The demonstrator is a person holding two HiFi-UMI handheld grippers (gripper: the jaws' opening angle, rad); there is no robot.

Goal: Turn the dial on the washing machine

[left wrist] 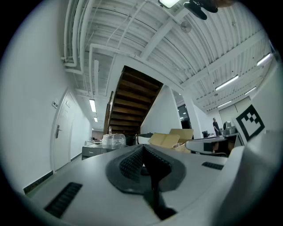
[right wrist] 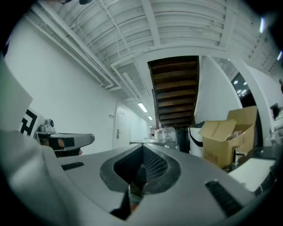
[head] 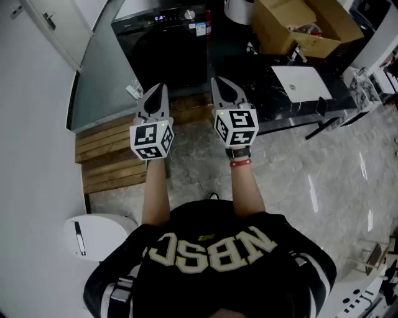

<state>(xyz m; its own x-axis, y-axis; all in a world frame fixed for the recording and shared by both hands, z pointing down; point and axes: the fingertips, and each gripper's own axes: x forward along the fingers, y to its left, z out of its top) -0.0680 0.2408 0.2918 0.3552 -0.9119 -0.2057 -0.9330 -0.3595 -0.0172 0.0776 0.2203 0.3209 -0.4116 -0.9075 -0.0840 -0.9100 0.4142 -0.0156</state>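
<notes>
While only the head view takes in the washing machine (head: pixel 165 49), we find its dial (head: pixel 189 13) at the right end of the control strip along the machine's top, near the left edge of the dark counter (head: pixel 249 68). Left claw (head: pixel 160 92) and right claw (head: pixel 221 86) hang apart from it, before the machine's front, each clenched on nothing. Their own views confirm the pressed jaws and add a wooden staircase (left wrist: pixel 132 101) and a white door (left wrist: pixel 59 137); the cardboard box (head: pixel 305 25) at the counter's far end shows in all three.
</notes>
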